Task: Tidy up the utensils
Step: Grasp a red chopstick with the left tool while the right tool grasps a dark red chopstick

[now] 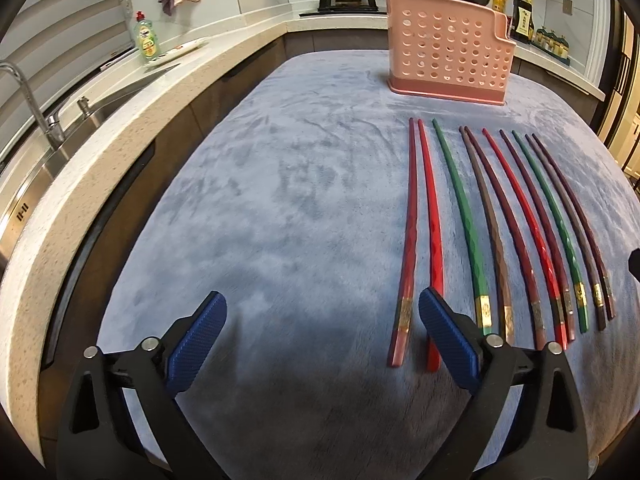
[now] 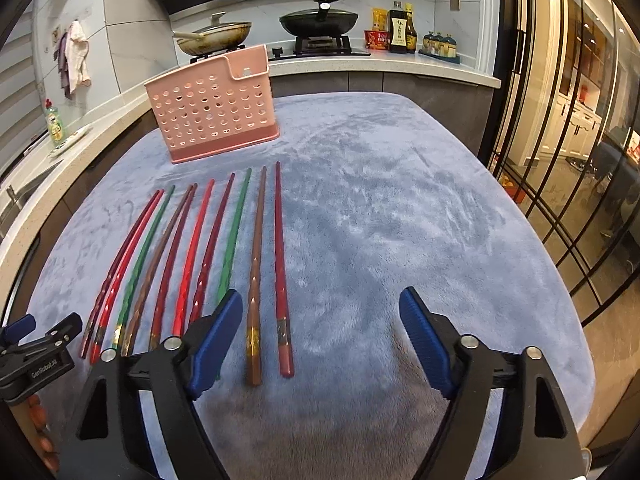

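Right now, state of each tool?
Left tool: open, holding nothing, beside the leftmost red chopsticks.
Right tool: open, holding nothing; two chopsticks lie between its fingers.

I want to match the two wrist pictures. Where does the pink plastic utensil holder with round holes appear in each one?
Left wrist view: the pink plastic utensil holder with round holes stands upper right, beyond the chopstick tips.
Right wrist view: the same holder stands upper left of centre, tilted in the picture by the lens.
Shared landmark: the row of coloured chopsticks on the grey-blue cloth in front of it.
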{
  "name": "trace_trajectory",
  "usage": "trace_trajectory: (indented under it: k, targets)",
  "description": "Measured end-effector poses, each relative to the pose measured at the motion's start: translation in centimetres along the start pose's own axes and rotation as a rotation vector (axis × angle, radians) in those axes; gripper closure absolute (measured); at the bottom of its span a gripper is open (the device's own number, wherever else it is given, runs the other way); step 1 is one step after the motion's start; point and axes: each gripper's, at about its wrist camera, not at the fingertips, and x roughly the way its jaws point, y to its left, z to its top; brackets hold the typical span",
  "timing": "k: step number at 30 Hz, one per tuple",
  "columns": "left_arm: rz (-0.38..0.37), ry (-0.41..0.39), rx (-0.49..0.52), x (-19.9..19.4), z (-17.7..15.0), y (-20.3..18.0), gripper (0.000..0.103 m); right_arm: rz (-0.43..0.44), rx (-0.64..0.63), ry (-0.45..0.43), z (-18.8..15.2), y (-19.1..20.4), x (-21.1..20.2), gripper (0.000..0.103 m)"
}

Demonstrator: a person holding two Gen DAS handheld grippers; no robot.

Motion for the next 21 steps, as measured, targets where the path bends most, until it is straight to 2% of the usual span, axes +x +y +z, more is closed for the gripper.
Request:
trace_trajectory:
  k: [4, 9, 10, 14, 21]
  targets:
    - [-0.015, 0.022, 0.002, 1.0, 0.3, -0.3, 0.02, 0.013, 0.002, 0.025, 0.2, 0.2, 1.4, 0.039]
    - [-0.029, 0.029, 0.007, 1.5, 0.2, -0.6, 0.022, 0.018, -0.006, 0.05, 0.1, 0.4, 2.4, 0.05]
    - [-0.033, 0.032, 0.008, 1.6, 0.2, -0.7, 0.025, 0.018, -0.006, 0.055, 0.1, 0.3, 2.6, 0.051]
    - [-0.046, 0.04, 0.0, 1.9, 0.0, -0.8, 0.029, 0.029, -0.009, 0.08, -0.2, 0.3, 3.3, 0.065]
    - [-0.072, 0.048, -0.011, 1.7, 0.0, -0.8, 0.036, 0.053, -0.008, 0.078, -0.3, 0.4, 3.1, 0.067]
